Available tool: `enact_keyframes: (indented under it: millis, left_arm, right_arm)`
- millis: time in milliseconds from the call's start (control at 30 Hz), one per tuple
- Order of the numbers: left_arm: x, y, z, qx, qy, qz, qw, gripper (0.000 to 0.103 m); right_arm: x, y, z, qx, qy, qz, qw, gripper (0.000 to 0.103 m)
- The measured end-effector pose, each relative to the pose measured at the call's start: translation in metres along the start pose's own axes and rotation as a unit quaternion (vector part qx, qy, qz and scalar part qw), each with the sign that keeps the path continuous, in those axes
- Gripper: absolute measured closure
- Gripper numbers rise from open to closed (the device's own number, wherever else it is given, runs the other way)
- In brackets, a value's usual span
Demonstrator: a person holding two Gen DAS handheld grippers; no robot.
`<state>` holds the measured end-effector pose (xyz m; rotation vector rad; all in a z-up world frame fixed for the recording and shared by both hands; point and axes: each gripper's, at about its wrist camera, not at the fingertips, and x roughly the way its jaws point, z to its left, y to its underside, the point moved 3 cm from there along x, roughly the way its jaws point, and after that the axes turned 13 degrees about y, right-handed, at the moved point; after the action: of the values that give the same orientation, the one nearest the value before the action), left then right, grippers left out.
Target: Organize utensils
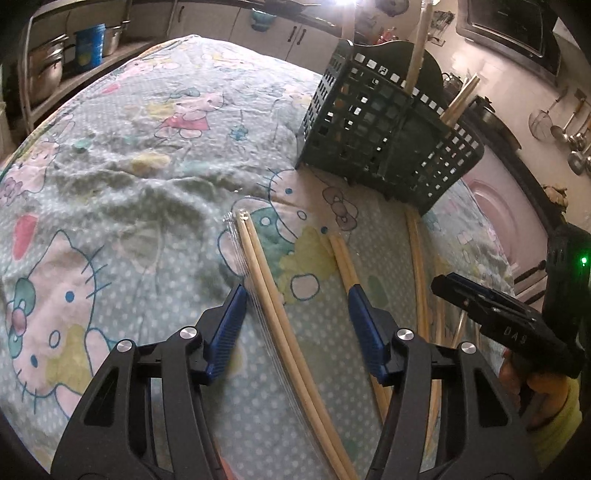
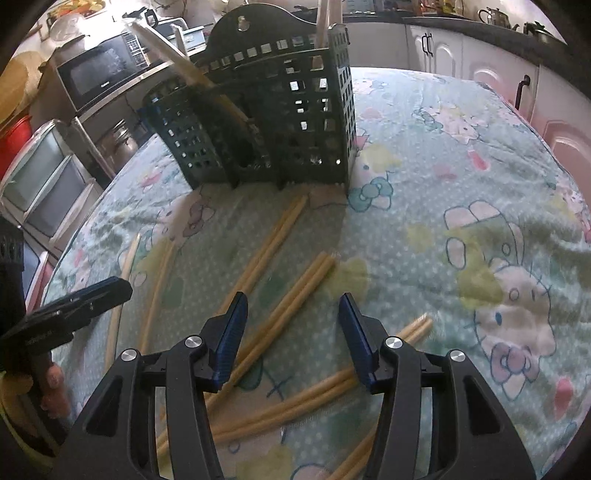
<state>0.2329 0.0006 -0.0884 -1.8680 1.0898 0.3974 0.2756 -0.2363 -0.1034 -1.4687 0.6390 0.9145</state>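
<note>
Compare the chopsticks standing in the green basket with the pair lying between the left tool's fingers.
The chopsticks in the basket stand leaning, with their lower ends hidden; the wrapped pair lies flat on the cloth, fully visible. The wrapped pair sits in clear plastic; no wrapper shows on those in the basket. Both are pale wood.

One basket (image 2: 314, 110) is counted at twelve o'clock, and two lots of chopsticks are seen standing in it, one at eleven (image 2: 173, 55) and one at twelve (image 2: 324, 22). On the cloth (image 2: 443, 166), three loose pairs (image 2: 295, 295) are tallied around centre, and two more sticks (image 2: 159, 280) are spotted at nine o'clock.
</note>
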Motion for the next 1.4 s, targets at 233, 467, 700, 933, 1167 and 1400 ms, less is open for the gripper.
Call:
enact_keyframes:
  millis: [233, 467, 700, 933, 1167, 1400]
  left_arm:
    - [0.004, -0.008, 0.010, -0.025, 0.016, -0.003, 0.9996, 0.054]
    - [0.008, -0.015, 0.015, -0.039, 0.018, -0.005, 0.9991, 0.054]
    - [0.012, -0.022, 0.016, -0.048, 0.015, -0.006, 0.9987, 0.060]
    - [0.020, -0.032, 0.019, -0.033, -0.025, 0.011, 0.9991, 0.080]
    - [0.023, -0.039, 0.018, -0.019, -0.046, 0.023, 0.9985, 0.096]
    - [0.006, -0.046, 0.006, -0.020, -0.002, 0.002, 0.9998, 0.102]
  right_arm:
    - [0.016, -0.016, -0.004, 0.013, 0.012, 0.012, 1.000, 0.068]
    - [0.024, -0.029, -0.009, 0.024, 0.016, 0.016, 0.999, 0.084]
    - [0.022, -0.035, -0.019, 0.057, -0.028, 0.023, 0.998, 0.096]
    - [0.012, -0.038, -0.017, 0.057, -0.043, 0.011, 0.997, 0.096]
    - [-0.008, -0.043, -0.016, 0.047, -0.049, -0.009, 0.998, 0.097]
    - [-0.034, -0.049, -0.010, 0.032, -0.056, -0.034, 0.997, 0.097]
